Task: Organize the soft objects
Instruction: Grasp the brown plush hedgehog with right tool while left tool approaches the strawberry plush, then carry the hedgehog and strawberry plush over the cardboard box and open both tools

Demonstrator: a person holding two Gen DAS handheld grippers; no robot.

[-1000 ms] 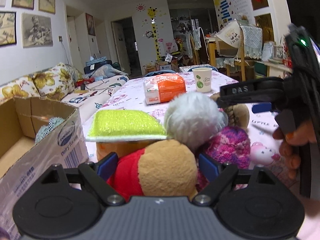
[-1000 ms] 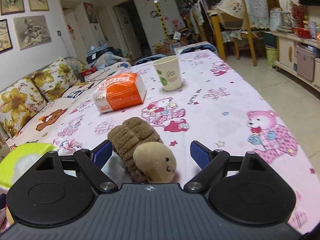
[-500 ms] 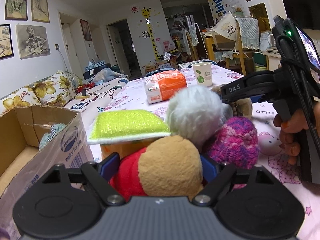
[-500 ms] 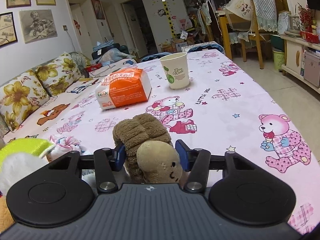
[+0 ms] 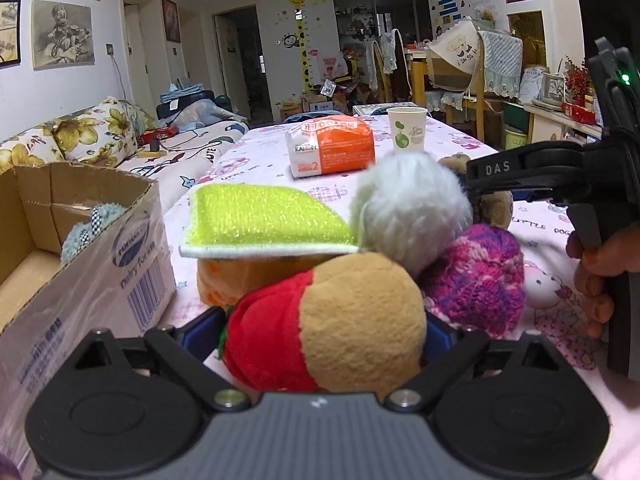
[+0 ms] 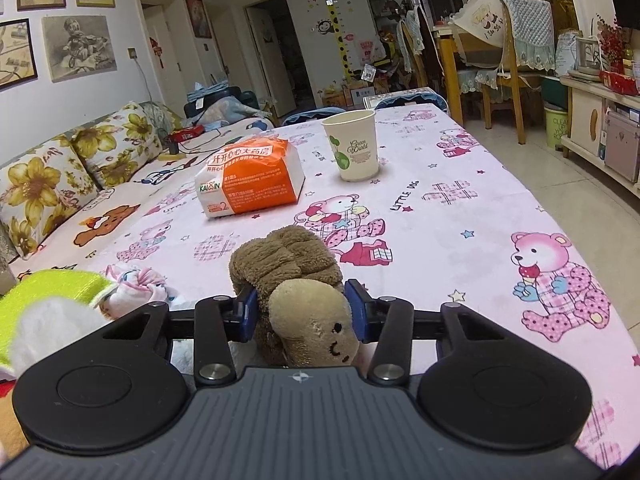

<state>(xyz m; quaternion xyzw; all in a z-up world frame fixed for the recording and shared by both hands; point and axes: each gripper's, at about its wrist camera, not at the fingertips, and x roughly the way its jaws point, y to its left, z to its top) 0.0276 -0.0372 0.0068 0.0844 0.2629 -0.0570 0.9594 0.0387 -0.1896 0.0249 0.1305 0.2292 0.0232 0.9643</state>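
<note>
Clamping brown plush (image 6: 298, 280), right tongs (image 6: 300, 312); left tongs (image 5: 320, 332) opening around red-tan plush (image 5: 328, 320).

So your worktop (image 6: 460, 216) has a pile of soft stuff at the near end. The cardboard box (image 5: 100, 280) sits off its left edge with a fuzzy toy (image 5: 86, 230) inside. The sponge (image 5: 260, 220) lies flat on top of the pile, the fluffy ball (image 5: 408, 212) right beside it, the knitted ball (image 5: 476, 276) below that. The plush toy (image 6: 296, 276) sits apart on the right, between your right tongs (image 6: 300, 312). Farther back you've got the packet (image 6: 250, 180), and the paper cup (image 6: 352, 146) to its right. The sofa (image 6: 60, 184) runs along the left.
</note>
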